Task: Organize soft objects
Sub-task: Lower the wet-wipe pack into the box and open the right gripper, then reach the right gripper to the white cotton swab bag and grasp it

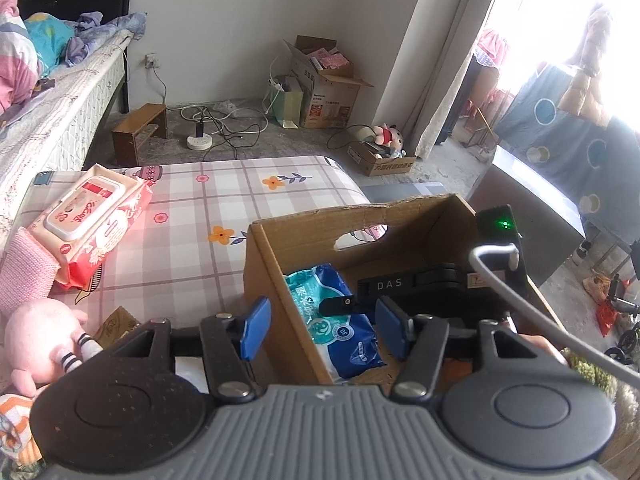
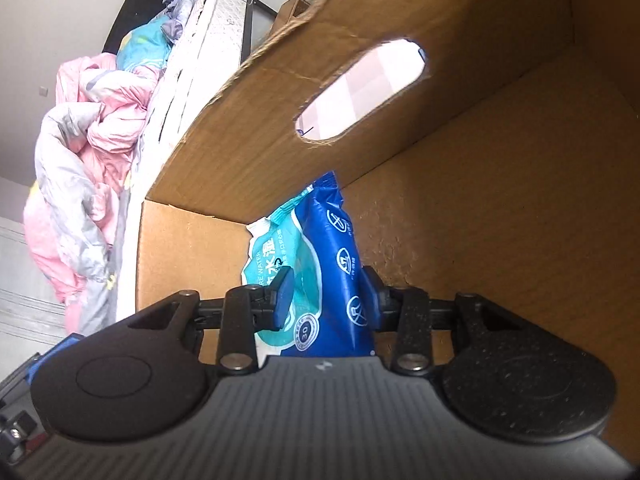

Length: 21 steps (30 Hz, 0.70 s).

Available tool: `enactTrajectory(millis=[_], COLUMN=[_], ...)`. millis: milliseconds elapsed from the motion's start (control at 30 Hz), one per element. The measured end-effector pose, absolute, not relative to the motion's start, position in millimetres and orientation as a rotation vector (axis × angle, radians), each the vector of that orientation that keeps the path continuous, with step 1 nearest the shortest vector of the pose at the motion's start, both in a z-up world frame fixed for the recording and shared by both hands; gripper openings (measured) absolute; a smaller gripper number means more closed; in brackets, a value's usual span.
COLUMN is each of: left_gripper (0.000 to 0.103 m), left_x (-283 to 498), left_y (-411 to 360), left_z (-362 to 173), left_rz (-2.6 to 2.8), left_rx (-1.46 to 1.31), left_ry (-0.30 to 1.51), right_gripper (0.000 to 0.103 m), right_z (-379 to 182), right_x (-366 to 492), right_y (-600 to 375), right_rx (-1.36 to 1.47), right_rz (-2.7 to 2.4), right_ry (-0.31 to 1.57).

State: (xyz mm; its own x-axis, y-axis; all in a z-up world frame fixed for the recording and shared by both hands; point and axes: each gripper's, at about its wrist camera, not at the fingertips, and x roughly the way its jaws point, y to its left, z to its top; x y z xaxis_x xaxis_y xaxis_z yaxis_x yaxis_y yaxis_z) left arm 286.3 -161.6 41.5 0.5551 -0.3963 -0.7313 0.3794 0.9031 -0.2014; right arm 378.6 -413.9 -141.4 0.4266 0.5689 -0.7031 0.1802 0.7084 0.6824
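Note:
An open cardboard box (image 1: 292,236) stands on a table covered with a checked, flowered cloth (image 1: 208,196). Inside it a blue and teal pack of wet wipes (image 1: 340,332) leans against the left wall. My right gripper (image 2: 328,296) reaches down into the box (image 2: 480,200), shut on that pack (image 2: 332,264), one pad on each side. The left wrist view shows it as a black body with one fingertip (image 1: 340,305) on the pack. My left gripper (image 1: 323,328) is open and straddles the box's left wall, neither pad pressing on it.
On the table's left lie a red pack of wipes (image 1: 92,224), a pink knitted cloth (image 1: 26,264) and a pink plush pig (image 1: 44,340). A bed with crumpled bedding (image 2: 80,140) runs along the left. Cables and cardboard boxes (image 1: 328,92) clutter the floor behind.

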Motion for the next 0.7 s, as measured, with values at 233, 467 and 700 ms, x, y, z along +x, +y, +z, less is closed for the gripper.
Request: enactTrajectory(millis=[233, 467, 700], left_gripper=[0.078, 0.079, 0.079], left_x=[250.3, 204.4, 159.1], left_y=[-135.2, -81.8, 0.3], left_z=[64.0, 76.3, 67.4], left_rz=[-0.414, -0.332, -0.154], left_rx=[-0.028, -0.045, -0.047], left_ry=[0.807, 0.736, 0.697], right_gripper=[0.055, 0.056, 0.056], right_z=[-111.4, -45.4, 14.8], right_x=[365.2, 328.2, 283.5], right_y=[-421.4, -419.2, -388.6], right_rx=[0.726, 0.644, 0.613], right_rz=[0.206, 0.194, 0.328], right_ry=[1.095, 0.934, 0.825])
